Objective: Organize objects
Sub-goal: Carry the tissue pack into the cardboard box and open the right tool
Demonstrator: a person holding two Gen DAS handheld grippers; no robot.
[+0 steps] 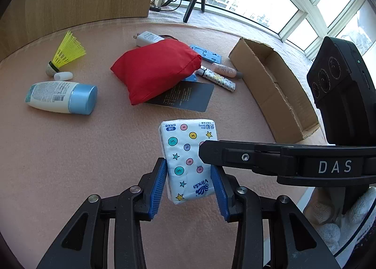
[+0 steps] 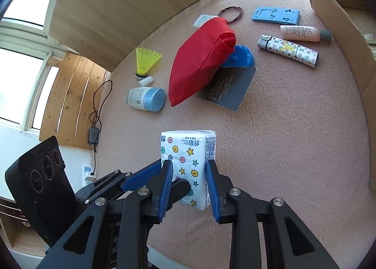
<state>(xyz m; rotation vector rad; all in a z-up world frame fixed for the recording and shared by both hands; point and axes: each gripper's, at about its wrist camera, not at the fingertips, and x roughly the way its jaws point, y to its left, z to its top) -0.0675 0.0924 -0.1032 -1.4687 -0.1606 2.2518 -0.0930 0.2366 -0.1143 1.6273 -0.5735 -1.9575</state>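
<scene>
your left gripper (image 1: 189,182) has the tissue pack (image 1: 188,158) pinched across its short width, pads touching both sides. its long axis runs straight ahead along the fingers, lifted clear of the pink table (image 1: 70,151). your right gripper (image 2: 189,183) brackets the same pack, but you cannot tell whether its pads press it. the cardboard box (image 1: 277,86) lies ahead to the right, at the table's right edge, nearer your right gripper.

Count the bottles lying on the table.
2. A white bottle with a blue cap lies left of the red pouch; a small pink bottle with a grey cap lies near the cardboard box. Others may be hidden.
</scene>
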